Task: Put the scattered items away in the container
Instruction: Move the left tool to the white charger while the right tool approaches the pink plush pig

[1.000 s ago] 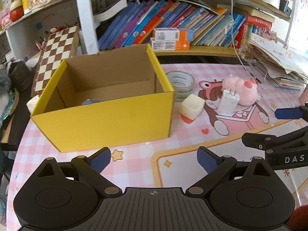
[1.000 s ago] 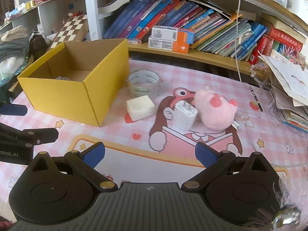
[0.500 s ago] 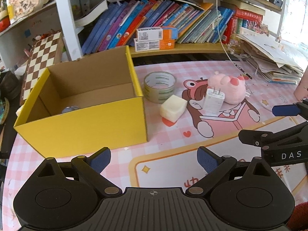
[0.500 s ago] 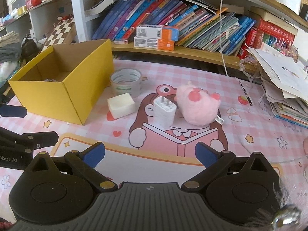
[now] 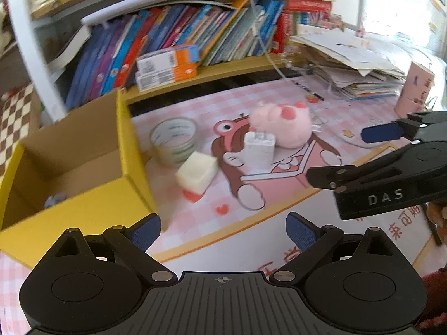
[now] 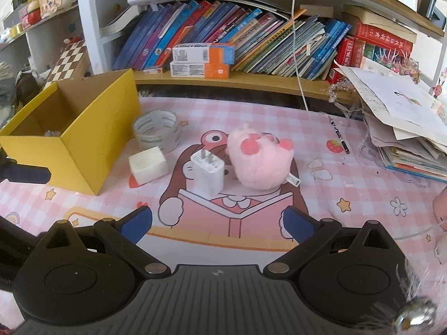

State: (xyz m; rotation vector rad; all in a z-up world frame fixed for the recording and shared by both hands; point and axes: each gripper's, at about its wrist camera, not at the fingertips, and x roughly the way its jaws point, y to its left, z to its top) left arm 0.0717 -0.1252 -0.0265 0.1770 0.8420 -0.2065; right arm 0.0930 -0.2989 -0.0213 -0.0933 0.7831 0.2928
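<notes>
Both hand-held grippers, left [image 5: 223, 230] and right [image 6: 217, 222], are spread wide with nothing in them. Just past them on the table [image 6: 349, 184]: foam block [image 6: 148, 164], charger [image 6: 207, 175] touching the plush [image 6: 258, 164], tape [image 6: 156, 130], with the box [image 6: 83, 136] to the left.

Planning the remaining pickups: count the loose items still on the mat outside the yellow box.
4: tape roll beside the box, white block before it, charger mid-mat, pink plush touching it. Others may be hidden.
</notes>
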